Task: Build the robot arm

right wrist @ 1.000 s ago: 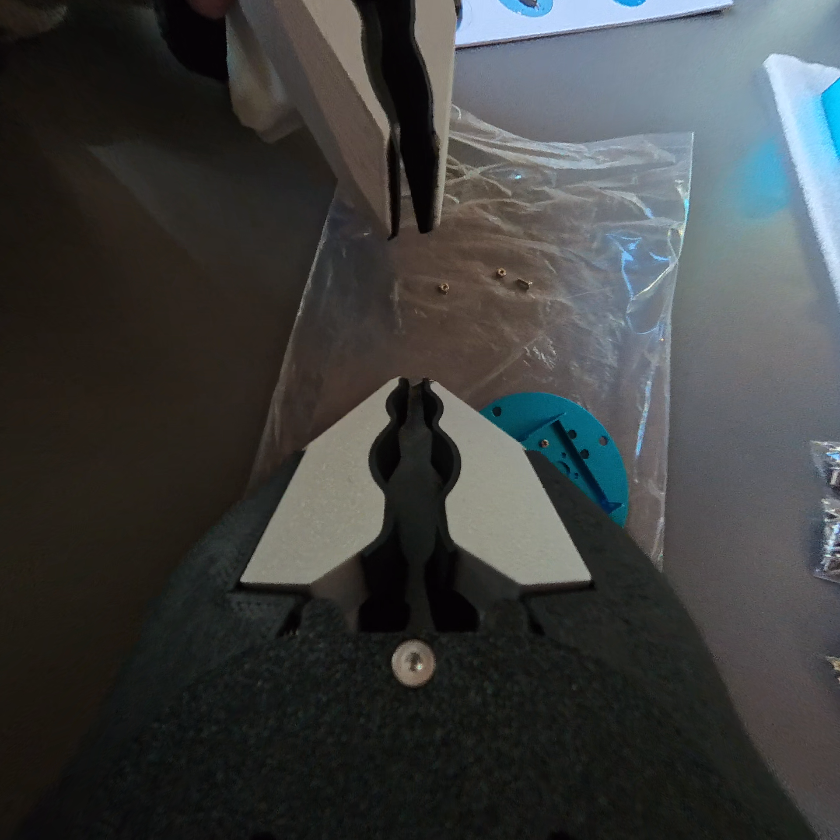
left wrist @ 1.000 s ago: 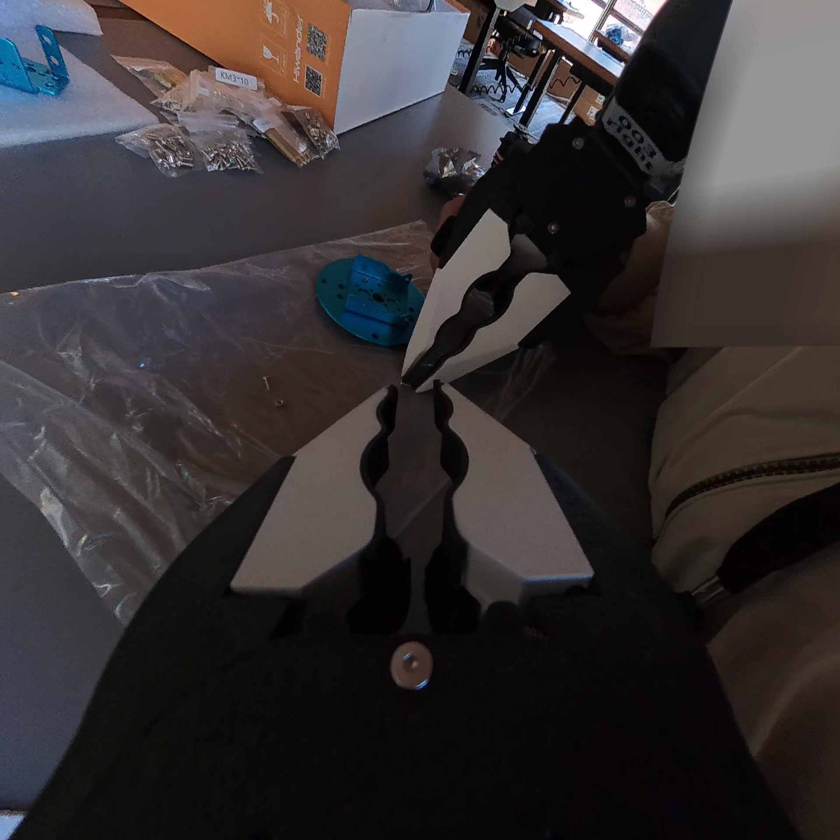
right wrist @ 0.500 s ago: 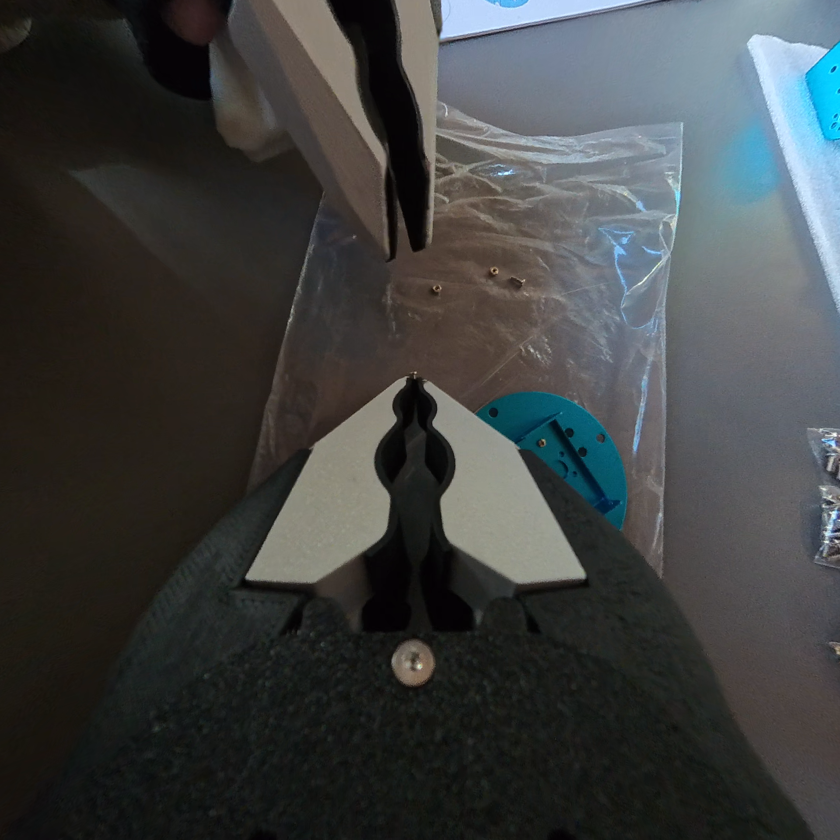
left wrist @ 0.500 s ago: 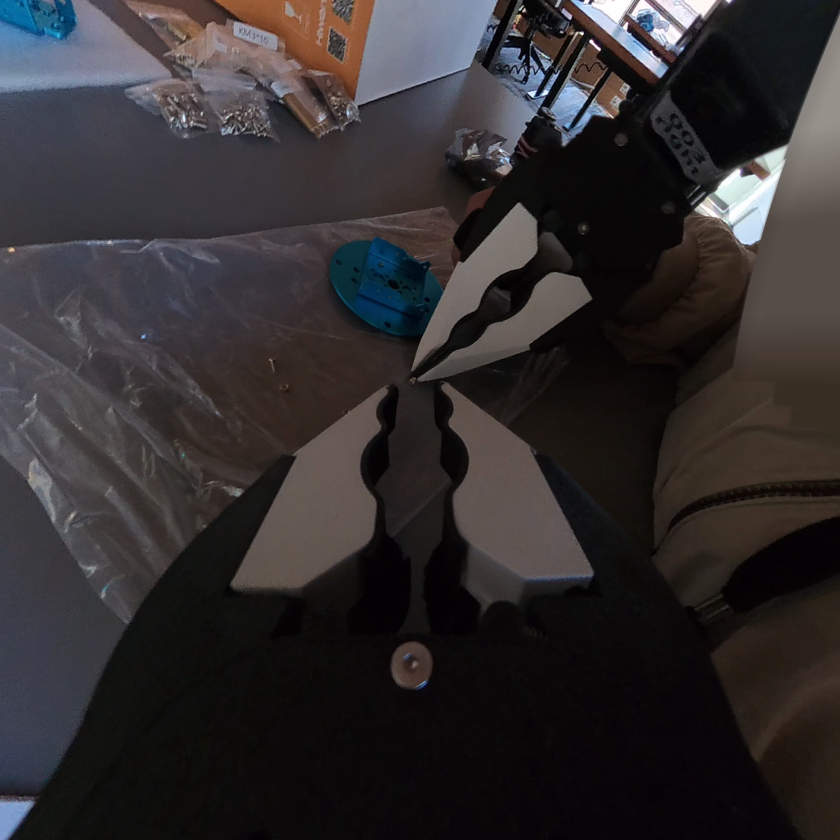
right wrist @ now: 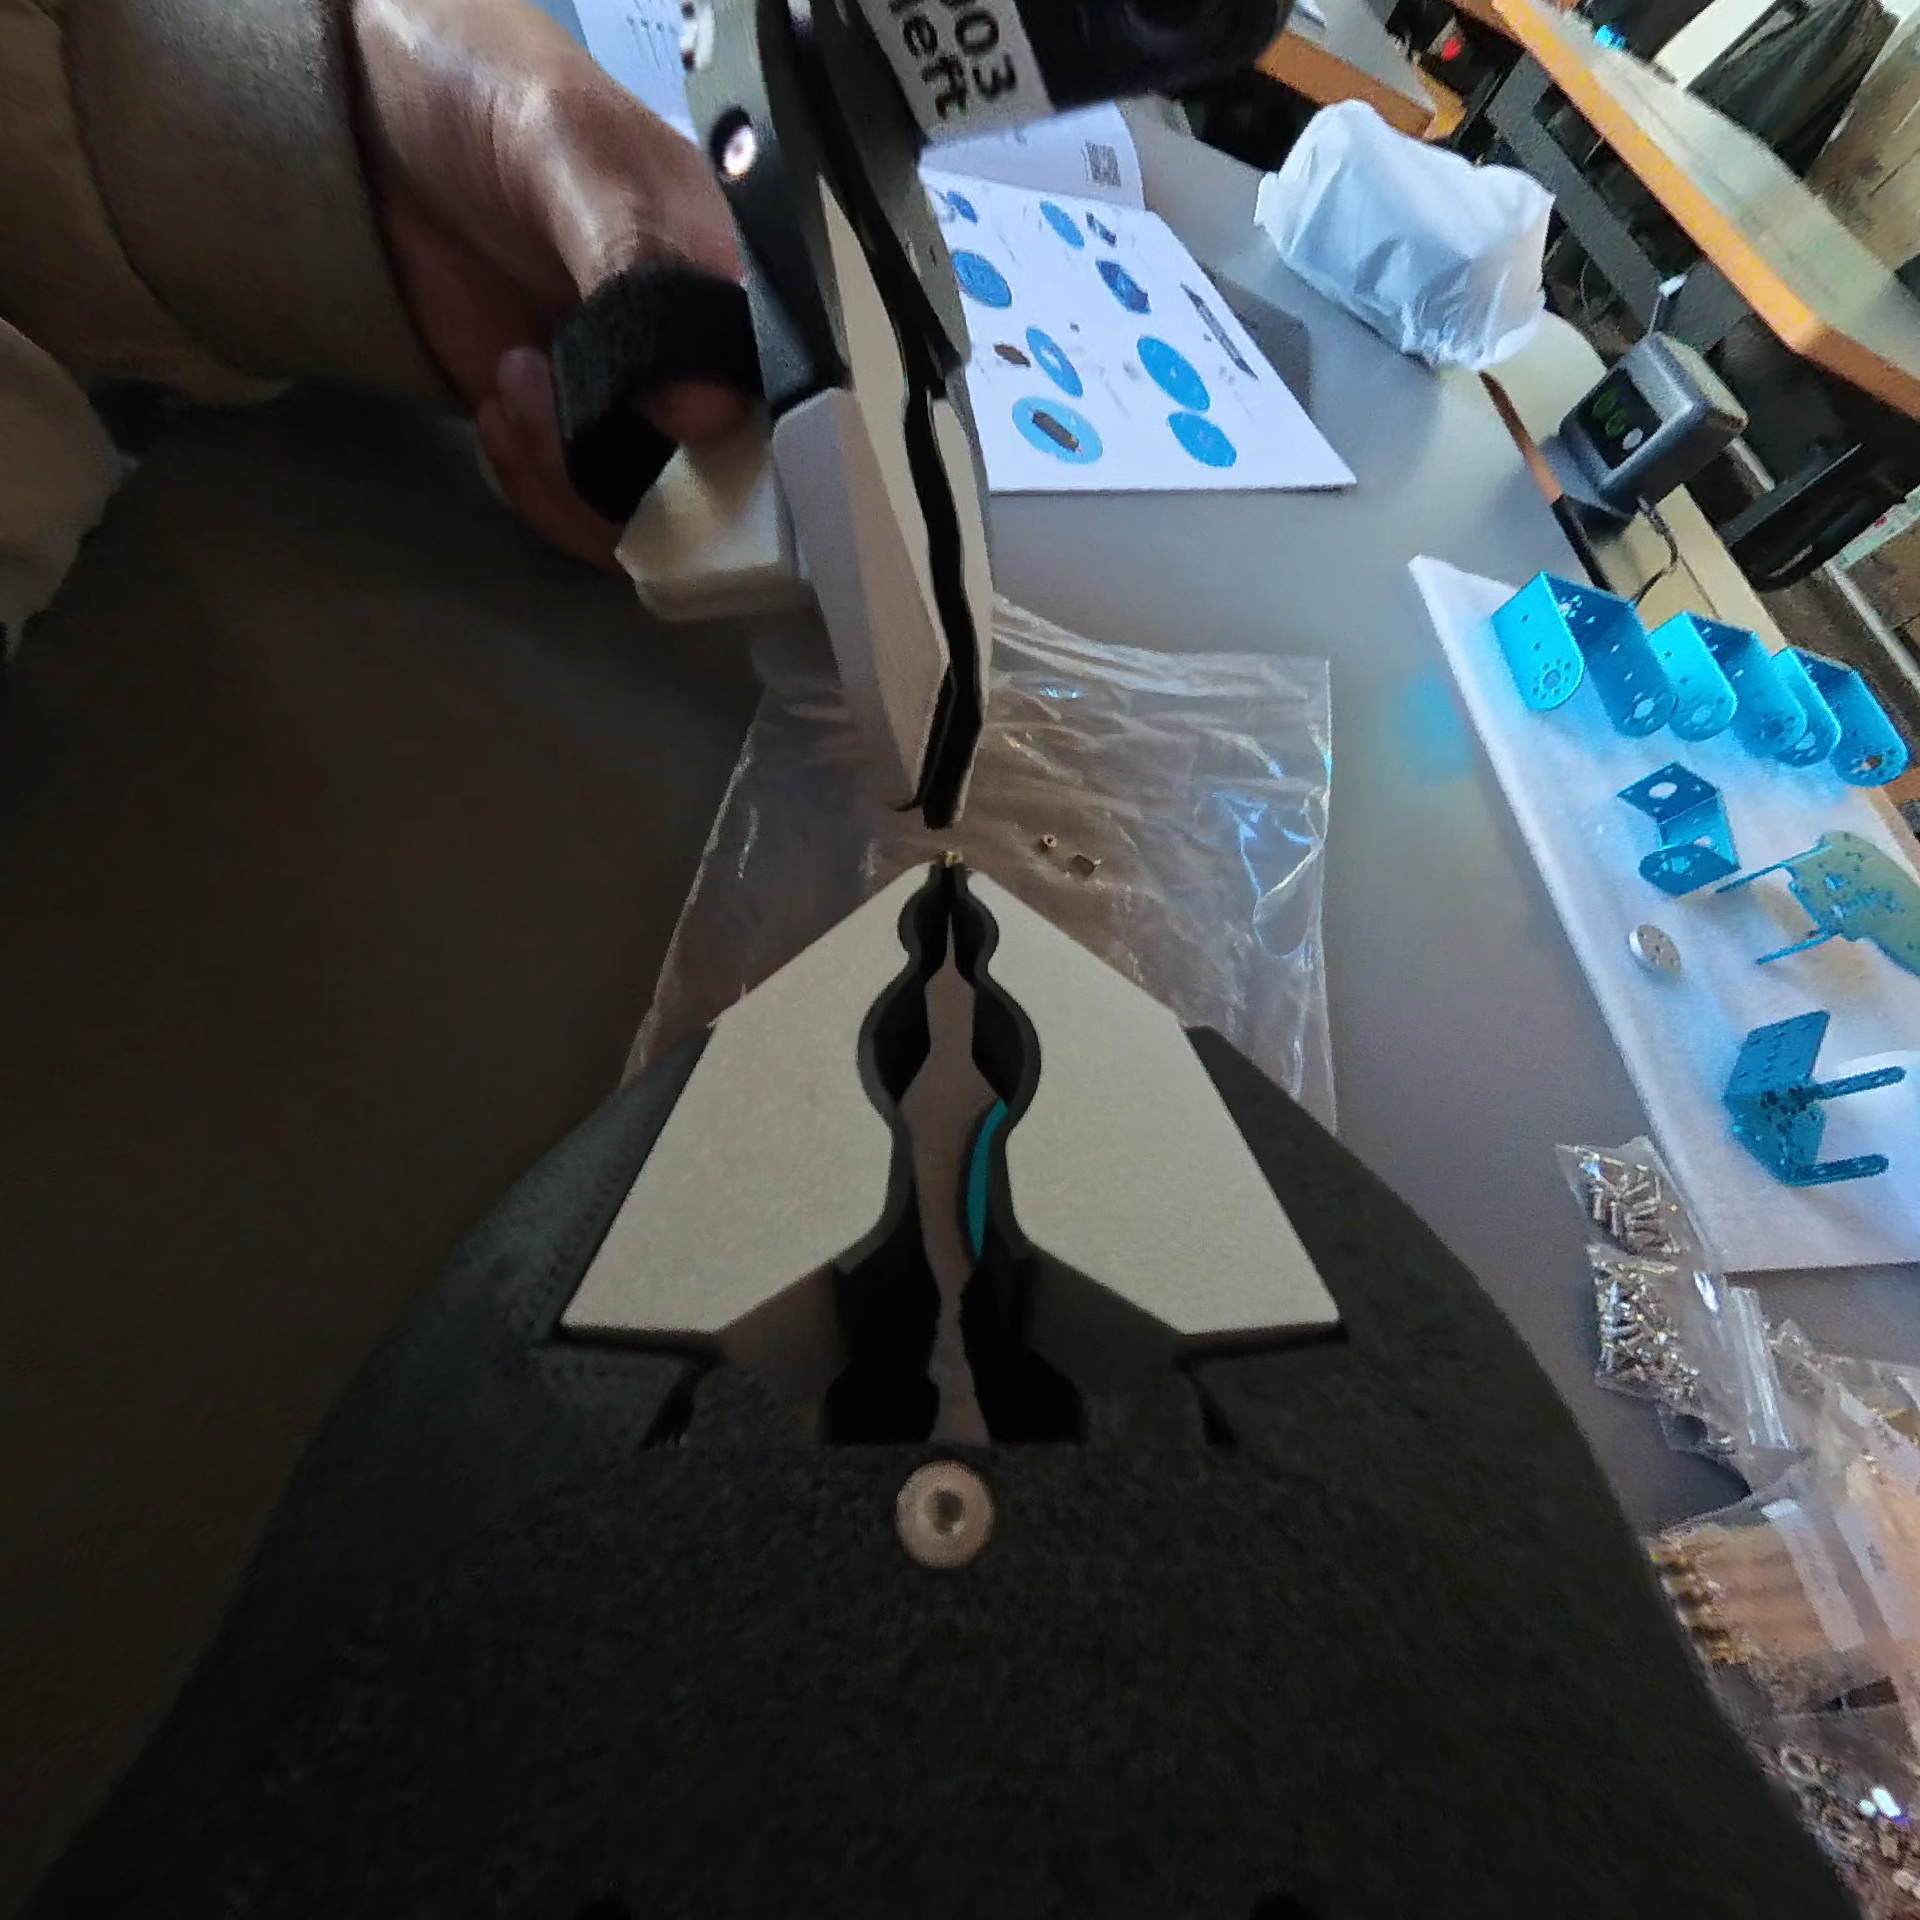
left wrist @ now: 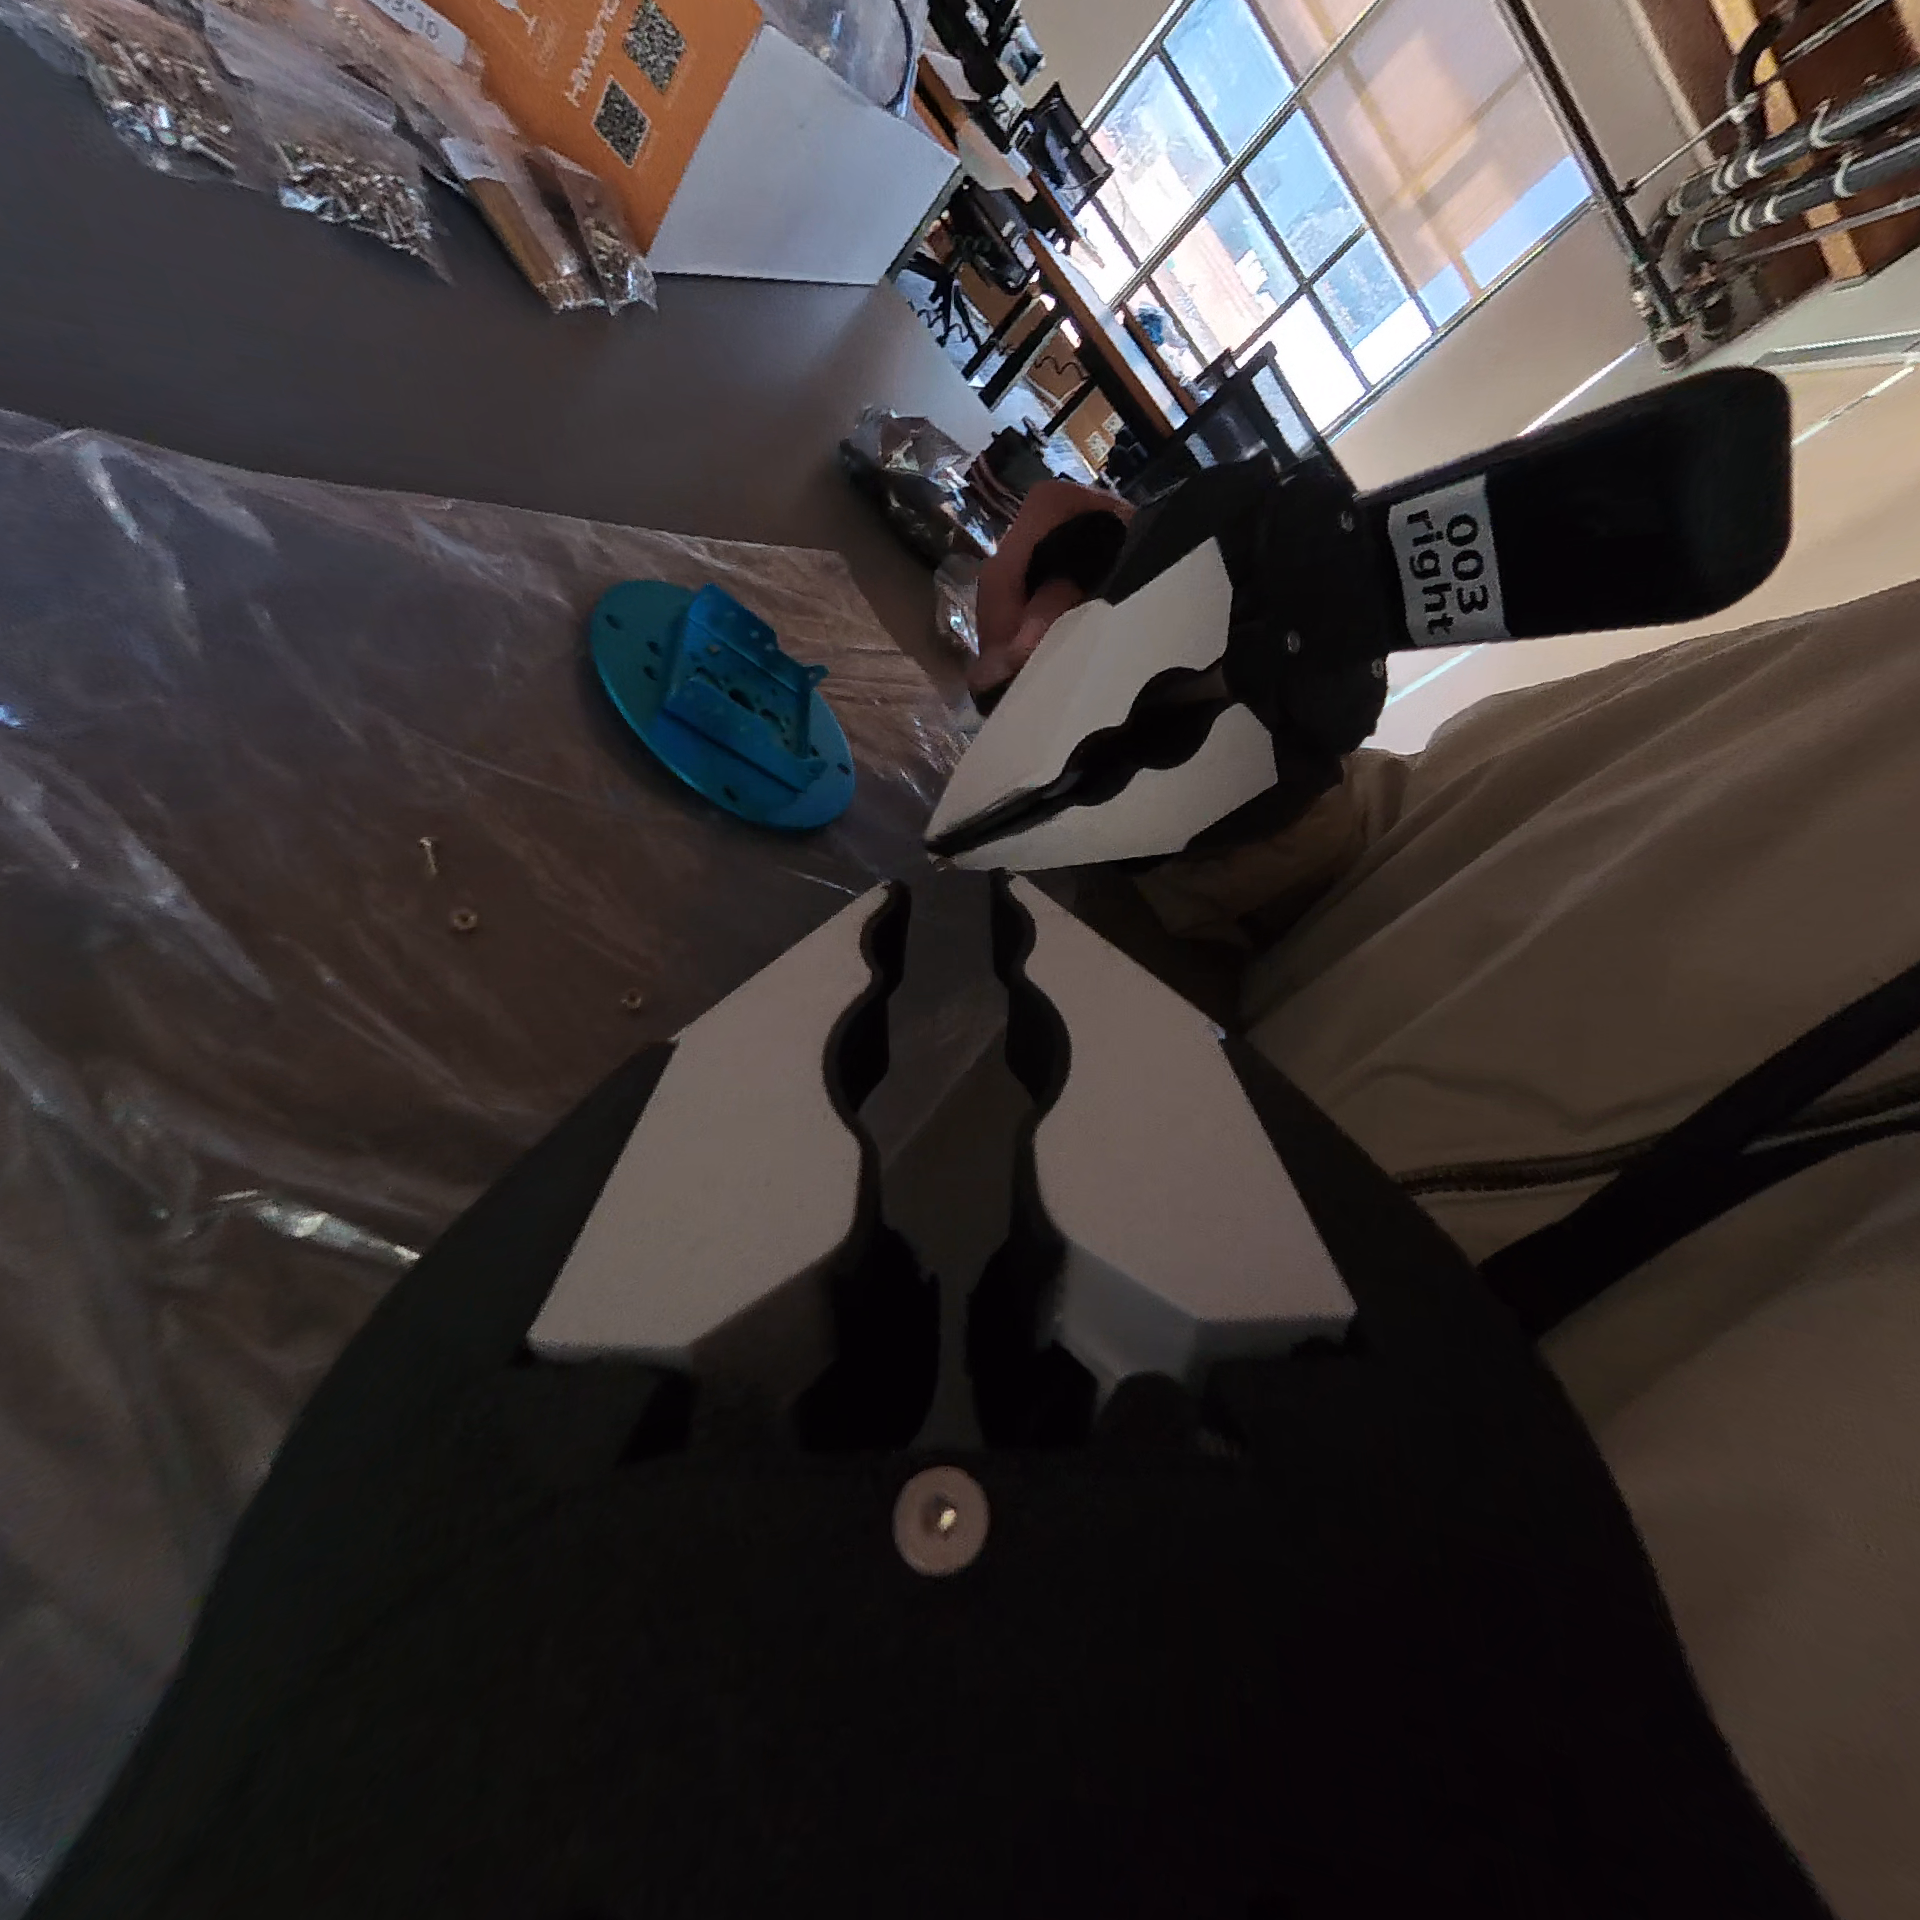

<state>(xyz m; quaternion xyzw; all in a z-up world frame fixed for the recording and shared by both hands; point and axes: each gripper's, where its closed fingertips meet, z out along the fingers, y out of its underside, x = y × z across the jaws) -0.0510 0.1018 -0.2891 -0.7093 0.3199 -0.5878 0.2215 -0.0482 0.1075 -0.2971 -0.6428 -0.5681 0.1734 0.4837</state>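
My right gripper (right wrist: 948, 871) is shut on a tiny brass piece (right wrist: 948, 857) pinched at its very tips. It also shows in the left wrist view (left wrist: 938, 847), tips pointing down-left. My left gripper (left wrist: 943, 891) is open by a narrow gap and empty, its tips almost meeting the right tips. In the right wrist view the left gripper (right wrist: 935, 816) hangs just above the brass piece. Both hover over a clear plastic bag (left wrist: 260, 779) on the dark table. A blue disc with a bracket on it (left wrist: 717, 717) lies on the bag, with loose small brass parts (left wrist: 462, 920) beside it.
An orange and white box (left wrist: 623, 62) and bags of screws (left wrist: 353, 192) lie at the far side. Blue brackets (right wrist: 1704, 686) sit on white foam at the right, with screw bags (right wrist: 1642, 1299) nearer. A printed sheet (right wrist: 1122, 353) lies behind. A person's hand (right wrist: 540, 239) holds the left gripper. The grippers are tip to tip, or close to it.
Both grippers have tilted and come together until their tips nearly touch. The right gripper stays shut on the tiny piece, and the left gripper's gap is unchanged.
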